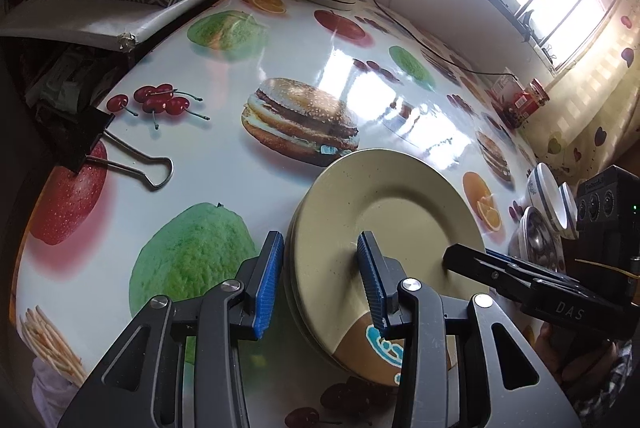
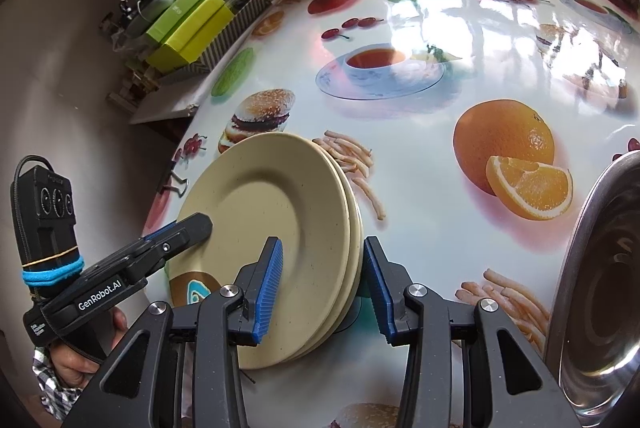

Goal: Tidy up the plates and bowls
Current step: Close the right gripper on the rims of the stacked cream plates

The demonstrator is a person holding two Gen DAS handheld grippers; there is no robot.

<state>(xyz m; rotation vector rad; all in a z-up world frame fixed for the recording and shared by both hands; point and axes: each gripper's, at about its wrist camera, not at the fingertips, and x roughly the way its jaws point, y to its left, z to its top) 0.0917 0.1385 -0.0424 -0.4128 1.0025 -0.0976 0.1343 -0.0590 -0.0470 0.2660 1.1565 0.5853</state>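
Blue pads (image 1: pixel 266 292) of the left gripper (image 1: pixel 320 284) straddle the near-left rim of the plate stack (image 1: pixel 384 212), seemingly clamped on it. Opposite, the right gripper (image 2: pixel 324 288) grips the stack's right rim likewise. Plates sit on the table (image 1: pixel 224 164), between both claws; bowls (image 1: pixel 548 204) lie well right.

Both wrist cameras look steeply down from opposite sides, close on the shared plate stack (image 1: pixel 384 228)

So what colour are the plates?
Beige with tiny dark specks; the plates show best in the right wrist view.
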